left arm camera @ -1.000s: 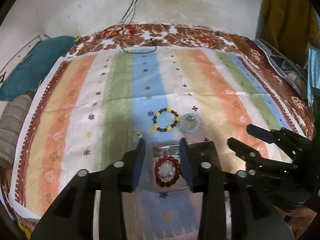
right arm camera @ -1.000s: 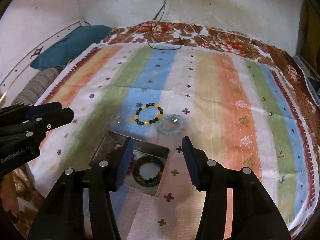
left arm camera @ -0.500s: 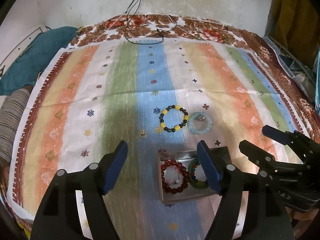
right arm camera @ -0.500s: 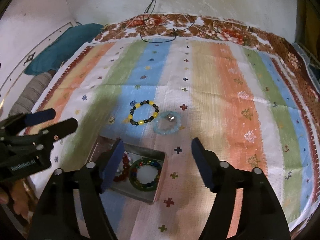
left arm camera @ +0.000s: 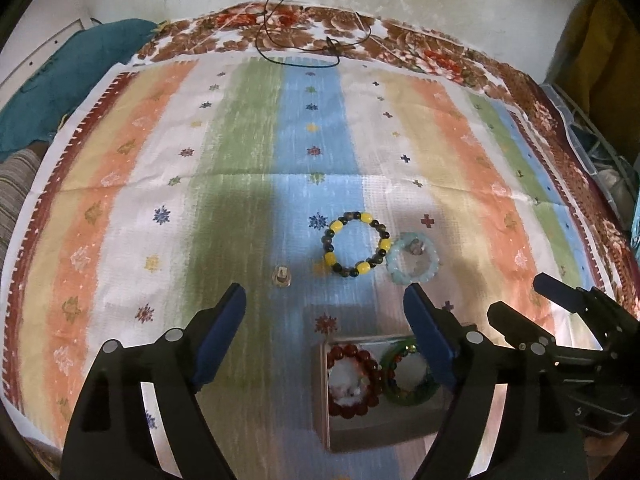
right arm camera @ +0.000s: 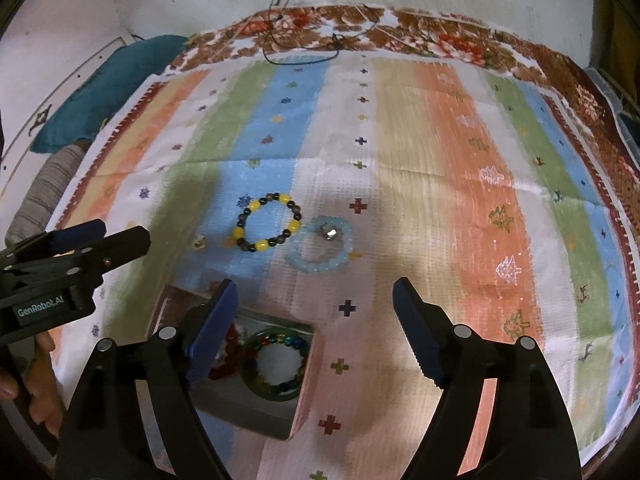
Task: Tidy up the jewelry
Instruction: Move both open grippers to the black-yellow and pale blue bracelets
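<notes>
A metal tin (left arm camera: 360,436) (right arm camera: 256,416) lies on the striped cloth and holds a red bead bracelet (left arm camera: 352,384) (right arm camera: 226,354) and a green multicolour bracelet (left arm camera: 408,380) (right arm camera: 274,364). Beyond it on the cloth lie a black-and-yellow bead bracelet (left arm camera: 357,244) (right arm camera: 267,222), a pale blue bracelet (left arm camera: 414,258) (right arm camera: 320,248) with a small silver ring (right arm camera: 330,232) inside it, and a small earring (left arm camera: 281,276) (right arm camera: 199,241). My left gripper (left arm camera: 324,340) is open and empty, left of and above the tin. My right gripper (right arm camera: 314,328) is open and empty above the tin's right edge.
A striped cloth (left arm camera: 240,160) covers a bed with a floral blanket (left arm camera: 320,28) at the back. A black cable (left arm camera: 296,48) lies near the wall. A teal pillow (left arm camera: 60,72) is at the far left. Clutter stands past the right edge (left arm camera: 608,160).
My left gripper has opened wide, leaving the red bracelet in the tin, and pulled back and left. My right gripper has also opened wider and shifted slightly.
</notes>
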A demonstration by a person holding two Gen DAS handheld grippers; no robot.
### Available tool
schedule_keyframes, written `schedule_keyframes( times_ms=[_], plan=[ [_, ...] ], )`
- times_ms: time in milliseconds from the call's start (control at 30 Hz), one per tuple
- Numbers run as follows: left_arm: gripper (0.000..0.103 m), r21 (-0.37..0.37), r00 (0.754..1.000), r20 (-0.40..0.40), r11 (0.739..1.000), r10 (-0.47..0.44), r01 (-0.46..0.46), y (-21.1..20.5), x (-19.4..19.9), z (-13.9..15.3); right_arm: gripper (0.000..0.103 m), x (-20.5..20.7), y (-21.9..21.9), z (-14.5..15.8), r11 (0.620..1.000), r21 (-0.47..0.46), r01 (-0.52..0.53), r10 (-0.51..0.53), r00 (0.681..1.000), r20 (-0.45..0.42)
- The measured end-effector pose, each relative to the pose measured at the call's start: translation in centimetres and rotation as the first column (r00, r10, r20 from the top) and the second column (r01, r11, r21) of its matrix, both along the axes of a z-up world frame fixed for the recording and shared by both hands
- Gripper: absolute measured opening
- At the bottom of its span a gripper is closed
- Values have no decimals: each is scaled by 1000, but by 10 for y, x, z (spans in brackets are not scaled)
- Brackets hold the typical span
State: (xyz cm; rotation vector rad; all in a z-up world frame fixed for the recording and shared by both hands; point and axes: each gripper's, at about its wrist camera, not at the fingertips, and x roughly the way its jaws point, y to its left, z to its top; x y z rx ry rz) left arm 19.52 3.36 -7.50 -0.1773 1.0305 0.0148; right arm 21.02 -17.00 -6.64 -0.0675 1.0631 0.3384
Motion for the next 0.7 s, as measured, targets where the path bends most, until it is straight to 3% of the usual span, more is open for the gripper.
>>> schedule_keyframes(
  times_ms=[200, 700],
  plan=[
    [84, 29, 1000, -6, 999, -30, 30, -5, 15, -11, 80, 15, 1, -15, 1000, 10, 18, -18, 999, -43],
    [85, 24, 996, -61, 998, -59, 61, -4, 47, -42, 80, 38, 6, -30, 999, -31, 21, -22, 999, -41]
  ],
)
